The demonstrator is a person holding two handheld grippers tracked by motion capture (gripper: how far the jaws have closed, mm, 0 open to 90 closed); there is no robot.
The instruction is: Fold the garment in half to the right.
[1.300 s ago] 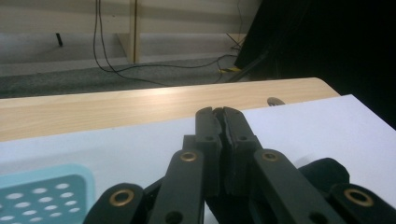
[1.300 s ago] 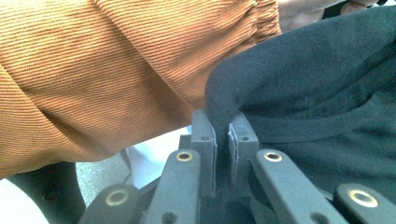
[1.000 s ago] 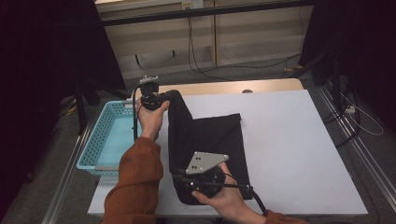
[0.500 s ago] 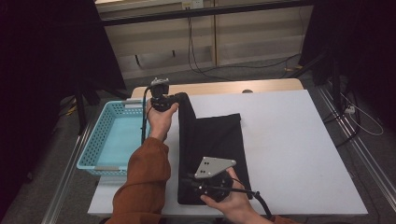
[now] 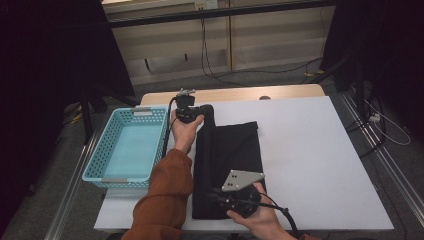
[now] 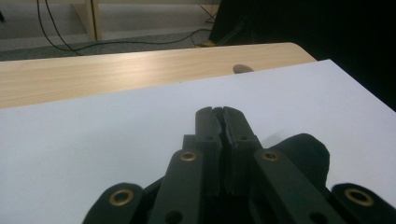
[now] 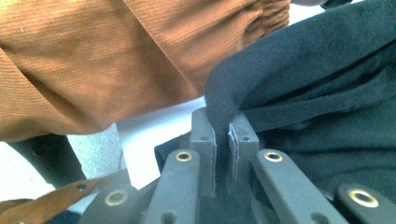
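A black cloth (image 5: 227, 165) lies folded lengthwise in the middle of the frame on the white table (image 5: 310, 150). The left gripper (image 5: 197, 111) pinches its far corner, jaws closed on the fabric. The right gripper (image 5: 220, 196) clamps the near edge at lower centre. A blue basket (image 5: 102, 155) sits at left.

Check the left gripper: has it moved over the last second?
Yes. In the high view the left gripper has travelled right, away from the blue basket, drawing the black cloth corner further onto the white table.
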